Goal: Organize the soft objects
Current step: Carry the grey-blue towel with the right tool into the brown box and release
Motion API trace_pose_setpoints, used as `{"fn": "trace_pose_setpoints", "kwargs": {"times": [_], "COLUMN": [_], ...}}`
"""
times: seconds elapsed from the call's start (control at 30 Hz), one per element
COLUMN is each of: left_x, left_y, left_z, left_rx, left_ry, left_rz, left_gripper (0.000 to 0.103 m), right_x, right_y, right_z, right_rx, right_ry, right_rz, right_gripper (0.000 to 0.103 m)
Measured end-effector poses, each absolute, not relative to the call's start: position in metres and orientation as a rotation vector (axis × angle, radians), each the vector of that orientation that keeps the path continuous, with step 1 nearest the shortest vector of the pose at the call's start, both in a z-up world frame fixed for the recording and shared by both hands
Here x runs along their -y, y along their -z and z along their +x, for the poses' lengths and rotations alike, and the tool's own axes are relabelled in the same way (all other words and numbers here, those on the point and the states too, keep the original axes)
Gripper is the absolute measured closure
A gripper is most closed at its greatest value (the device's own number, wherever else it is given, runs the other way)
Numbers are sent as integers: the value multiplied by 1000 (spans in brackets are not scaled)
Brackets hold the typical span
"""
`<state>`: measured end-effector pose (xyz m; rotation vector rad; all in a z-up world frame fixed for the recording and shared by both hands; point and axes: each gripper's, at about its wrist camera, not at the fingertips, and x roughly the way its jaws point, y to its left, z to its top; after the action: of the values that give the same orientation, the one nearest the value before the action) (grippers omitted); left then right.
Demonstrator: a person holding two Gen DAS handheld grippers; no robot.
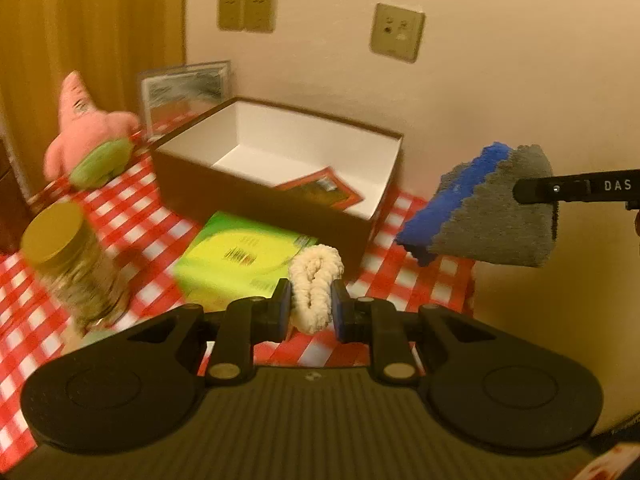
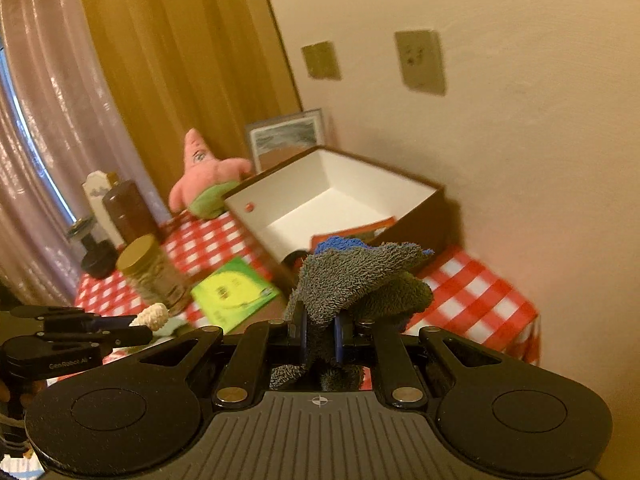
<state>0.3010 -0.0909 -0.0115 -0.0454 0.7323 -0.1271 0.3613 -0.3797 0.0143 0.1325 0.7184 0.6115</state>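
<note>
My left gripper (image 1: 311, 304) is shut on a cream fluffy scrunchie (image 1: 314, 290), held above the checked tablecloth in front of the open brown box (image 1: 256, 196). My right gripper (image 2: 320, 336) is shut on a grey and blue towel (image 2: 360, 280), which droops over its fingers. In the left wrist view that towel (image 1: 492, 212) hangs to the right of the box, off a black finger (image 1: 576, 190). In the right wrist view the left gripper (image 2: 132, 328) with the scrunchie (image 2: 154, 316) shows at the lower left. A pink star plush (image 1: 88, 136) leans left of the box.
The box has a white inside (image 2: 344, 200) with a red-orange card (image 1: 324, 188) on its floor. A green booklet (image 1: 240, 256) lies before it, a gold-lidded jar (image 1: 72, 264) stands at the left. A framed picture (image 1: 184, 88), a brown bottle (image 2: 128, 212) and a dumbbell (image 2: 94, 252) are behind.
</note>
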Motion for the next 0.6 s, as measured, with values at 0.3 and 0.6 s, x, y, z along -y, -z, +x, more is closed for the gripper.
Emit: {"fn": "trace_pose_setpoints", "kwargs": {"times": [0.3,0.6], "left_x": [133,134], "left_y": [0,5], "left_z": [376,451], "left_rx": [-694,-724], "left_ry": [121,29], "left_rz": [-32,-60], "left_gripper": [84,84], "right_x": [396,369], "right_y": [-27,-19], "right_z": [424,501], "right_rx": [-630,-590], "right_ry": [-638,-741], "right_rz": [102,79], "right_gripper": [91,91]}}
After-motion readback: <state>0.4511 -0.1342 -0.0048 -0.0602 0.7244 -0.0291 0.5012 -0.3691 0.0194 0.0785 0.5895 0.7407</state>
